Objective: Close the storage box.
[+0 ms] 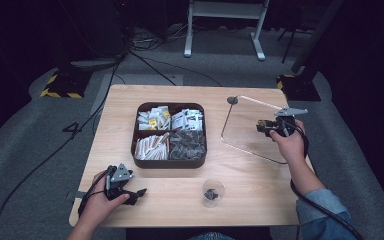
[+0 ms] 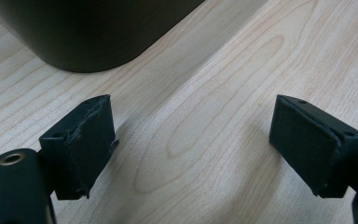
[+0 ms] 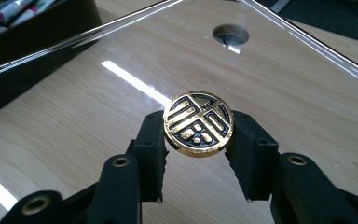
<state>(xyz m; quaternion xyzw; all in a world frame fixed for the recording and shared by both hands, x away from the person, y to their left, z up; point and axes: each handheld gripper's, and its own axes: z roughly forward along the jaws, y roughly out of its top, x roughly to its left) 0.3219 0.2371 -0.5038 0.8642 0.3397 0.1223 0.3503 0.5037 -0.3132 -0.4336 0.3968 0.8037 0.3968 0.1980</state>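
Observation:
A clear square lid (image 1: 247, 126) with a round gold knob (image 3: 198, 123) hangs tilted above the right side of the table. My right gripper (image 3: 199, 129) is shut on the knob, one pad on each side of it; in the high view this gripper (image 1: 266, 128) is at the lid's right edge. The dark four-part box (image 1: 169, 163) stands uncovered mid-table, with sachets, stick packets and dark packets in it. My left gripper (image 1: 137, 195) rests near the front left edge, and its jaws (image 2: 191, 144) stand wide open over bare wood with nothing between them.
A small clear cup (image 1: 213, 192) with something dark inside stands near the front edge, right of the left gripper. A round cable hole (image 1: 233, 100) sits in the tabletop behind the lid. The box's corner (image 2: 93, 32) lies just ahead of the left jaws.

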